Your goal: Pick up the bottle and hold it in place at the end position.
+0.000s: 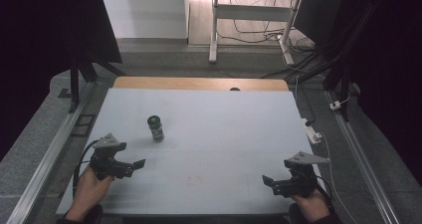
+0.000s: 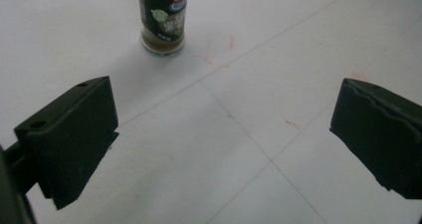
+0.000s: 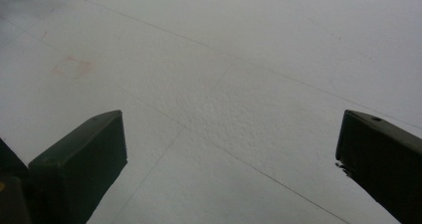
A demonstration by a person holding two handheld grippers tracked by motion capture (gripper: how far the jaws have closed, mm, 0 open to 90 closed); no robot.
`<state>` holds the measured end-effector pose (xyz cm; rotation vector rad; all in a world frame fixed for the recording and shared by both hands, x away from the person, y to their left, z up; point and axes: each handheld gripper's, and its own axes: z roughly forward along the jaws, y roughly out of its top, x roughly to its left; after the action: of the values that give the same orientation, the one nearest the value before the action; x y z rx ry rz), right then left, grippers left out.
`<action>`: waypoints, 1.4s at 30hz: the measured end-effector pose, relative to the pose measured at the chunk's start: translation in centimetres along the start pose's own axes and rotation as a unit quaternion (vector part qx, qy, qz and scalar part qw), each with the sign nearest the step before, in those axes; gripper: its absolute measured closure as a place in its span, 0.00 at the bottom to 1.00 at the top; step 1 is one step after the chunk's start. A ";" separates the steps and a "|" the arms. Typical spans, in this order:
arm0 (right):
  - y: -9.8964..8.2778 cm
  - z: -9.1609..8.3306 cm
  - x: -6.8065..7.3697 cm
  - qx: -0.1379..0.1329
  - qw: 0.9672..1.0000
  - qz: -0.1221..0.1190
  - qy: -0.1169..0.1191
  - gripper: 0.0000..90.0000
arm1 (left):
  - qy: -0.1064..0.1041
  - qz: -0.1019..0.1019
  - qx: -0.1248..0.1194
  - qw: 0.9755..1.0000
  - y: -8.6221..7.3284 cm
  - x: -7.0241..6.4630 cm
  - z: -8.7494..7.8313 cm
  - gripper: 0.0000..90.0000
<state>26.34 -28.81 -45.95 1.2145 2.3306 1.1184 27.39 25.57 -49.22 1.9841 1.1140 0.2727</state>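
Spanning pale table (image 1: 224, 134), cable-strewn floor (image 1: 259, 32) beyond.

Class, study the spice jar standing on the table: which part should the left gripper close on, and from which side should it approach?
Probably the round labelled body of the spice jar, below its dark cap, approached level from the person's near-left side. The jar stands upright, apart from everything, ahead of the left gripper, whose jaws are open wide. The straight, round sides suit two flat jaws closing across the middle.
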 end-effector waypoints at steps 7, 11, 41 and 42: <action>0.0 0.0 0.0 0.002 1.000 -0.002 0.000 0.00 | -0.004 -0.013 0.010 1.000 1.0 0.8 1.2 0.00; 0.0 0.0 0.0 0.003 1.000 -0.003 0.001 0.00 | -0.001 -0.011 0.016 1.000 1.5 1.1 2.0 0.00; 0.0 0.1 0.0 0.006 1.000 -0.004 0.004 0.00 | 0.001 0.019 0.022 1.000 5.2 4.1 7.5 0.00; 0.0 0.1 0.0 0.006 1.000 -0.004 0.004 0.00 | 0.001 0.023 0.023 0.999 5.2 4.1 7.7 0.00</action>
<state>26.41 -28.71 -46.00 1.2072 2.3496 1.1091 37.13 23.15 -51.02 2.0520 1.0856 0.2770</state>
